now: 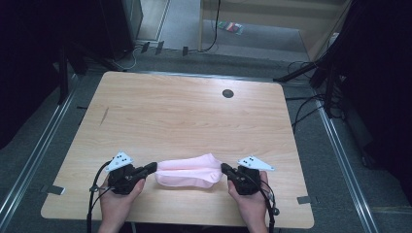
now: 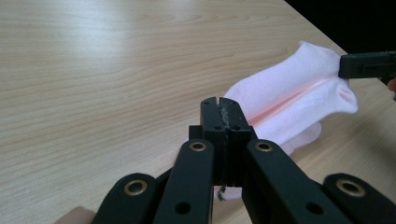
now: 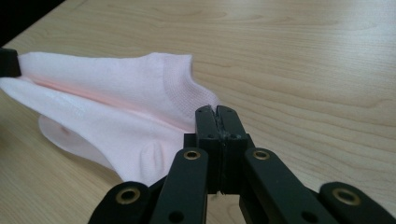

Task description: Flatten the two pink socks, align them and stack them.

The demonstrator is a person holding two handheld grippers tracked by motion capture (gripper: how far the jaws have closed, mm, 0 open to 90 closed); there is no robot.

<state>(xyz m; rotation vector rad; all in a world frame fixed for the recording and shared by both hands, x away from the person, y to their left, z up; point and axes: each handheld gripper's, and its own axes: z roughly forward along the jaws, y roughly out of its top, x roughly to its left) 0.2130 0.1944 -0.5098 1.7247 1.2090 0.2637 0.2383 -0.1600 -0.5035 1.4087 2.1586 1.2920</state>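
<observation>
High view: pale pink ankle sock of soft knit (image 1: 189,171) stretched crosswise near the front edge of the light wooden counter (image 1: 184,116). Left gripper (image 1: 151,168) clamps one end, right gripper (image 1: 225,168) the other, jaws closed on fabric. Long axis runs jaw to jaw; both hands equally near.

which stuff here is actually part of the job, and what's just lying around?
In the job:
- pink sock, stretched between both claws
- left claw, shut on one end
- right claw, shut on the other end

Lying about:
- dark round spot in the table
- colourful packet on the floor
</observation>
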